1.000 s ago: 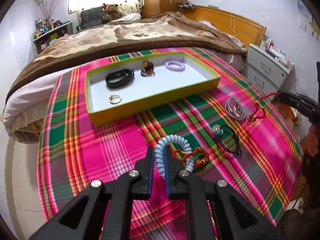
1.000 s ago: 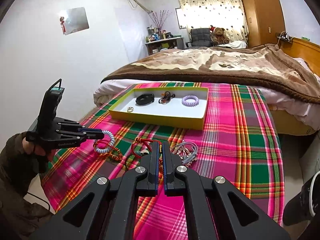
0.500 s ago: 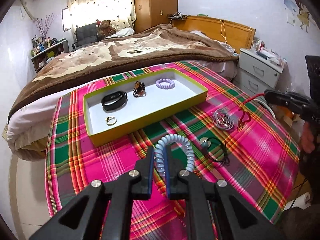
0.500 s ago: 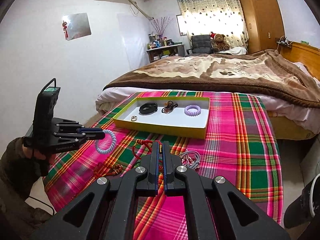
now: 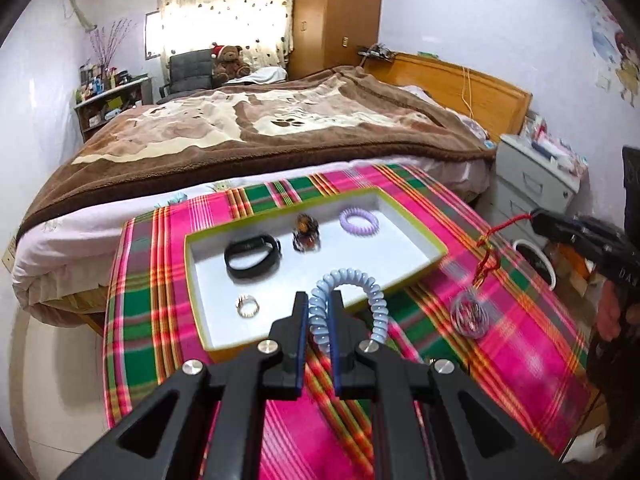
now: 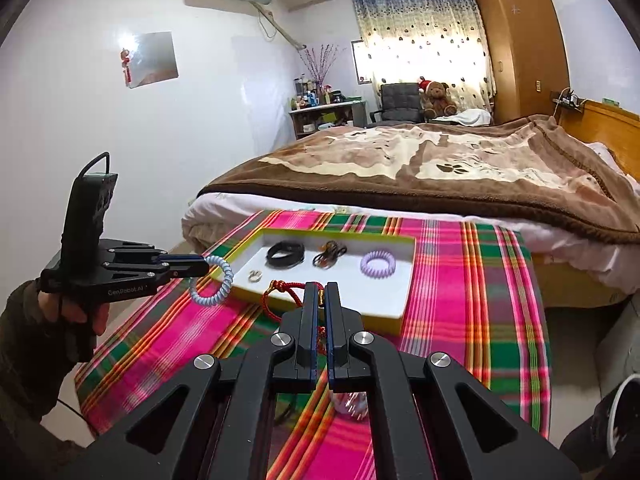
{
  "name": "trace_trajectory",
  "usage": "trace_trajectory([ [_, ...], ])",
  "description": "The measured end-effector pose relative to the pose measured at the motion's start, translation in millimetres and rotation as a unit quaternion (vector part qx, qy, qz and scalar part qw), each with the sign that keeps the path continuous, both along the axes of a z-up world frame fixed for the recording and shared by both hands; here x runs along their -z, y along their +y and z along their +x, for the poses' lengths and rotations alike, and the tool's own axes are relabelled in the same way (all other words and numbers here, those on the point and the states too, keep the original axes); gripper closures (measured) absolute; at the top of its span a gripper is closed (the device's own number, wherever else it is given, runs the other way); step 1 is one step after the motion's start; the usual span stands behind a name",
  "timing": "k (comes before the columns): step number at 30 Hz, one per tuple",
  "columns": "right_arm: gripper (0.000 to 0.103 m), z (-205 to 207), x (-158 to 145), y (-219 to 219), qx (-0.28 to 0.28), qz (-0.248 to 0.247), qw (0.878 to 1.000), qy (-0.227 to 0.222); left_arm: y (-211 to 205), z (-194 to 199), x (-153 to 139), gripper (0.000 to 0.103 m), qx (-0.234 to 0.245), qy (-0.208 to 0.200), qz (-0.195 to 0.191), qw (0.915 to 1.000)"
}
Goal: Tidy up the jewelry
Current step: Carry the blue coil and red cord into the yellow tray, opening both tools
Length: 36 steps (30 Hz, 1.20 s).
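My left gripper [image 5: 319,308] is shut on a pale blue coil bracelet [image 5: 362,286] and holds it in the air over the near edge of the yellow-green tray [image 5: 434,242]. The tray holds a black band [image 5: 252,256], a brown beaded piece [image 5: 306,234], a purple coil bracelet [image 5: 359,221] and a small ring [image 5: 247,306]. My right gripper [image 6: 321,296] is shut on a red cord bracelet [image 6: 280,290] and holds it above the tray's near rim [image 6: 384,322]. In the left wrist view the red cord [image 5: 490,256] hangs from the right gripper [image 5: 538,218].
The tray sits on a pink and green plaid cloth [image 5: 520,344] over a low table. A silver bangle bundle [image 5: 468,316] lies on the cloth right of the tray. A bed [image 5: 260,132] stands behind the table, a grey nightstand [image 5: 536,176] to the right.
Both grippers have risen and moved toward the tray with their bracelets. The blue coil now hangs over the tray's near edge. The red cord has left the cloth.
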State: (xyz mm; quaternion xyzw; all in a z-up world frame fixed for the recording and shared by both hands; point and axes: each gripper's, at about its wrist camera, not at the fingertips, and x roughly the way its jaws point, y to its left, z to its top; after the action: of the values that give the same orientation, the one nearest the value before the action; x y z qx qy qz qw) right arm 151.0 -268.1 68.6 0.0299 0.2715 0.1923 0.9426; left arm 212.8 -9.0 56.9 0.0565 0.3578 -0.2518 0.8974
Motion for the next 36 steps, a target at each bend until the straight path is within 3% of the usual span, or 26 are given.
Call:
trace_trajectory([
  [8,0.101,61,12,0,0.019,-0.011,0.999,0.027,-15,51,12,0.093,-0.008,0.012,0.002,0.9999],
  [12,0.101,88,24,0,0.029,-0.023,0.998,0.045,-24,76,25,0.093,-0.004,0.039,-0.013,0.9991],
  [19,0.101,124,53,3,0.029,-0.045,0.995,0.083,-37,108,55,0.093,-0.012,0.066,0.010,0.9977],
  [36,0.101,150,90,15,-0.005,-0.074,0.987,0.145,-41,118,83,0.093,-0.020,0.095,0.026,0.9950],
])
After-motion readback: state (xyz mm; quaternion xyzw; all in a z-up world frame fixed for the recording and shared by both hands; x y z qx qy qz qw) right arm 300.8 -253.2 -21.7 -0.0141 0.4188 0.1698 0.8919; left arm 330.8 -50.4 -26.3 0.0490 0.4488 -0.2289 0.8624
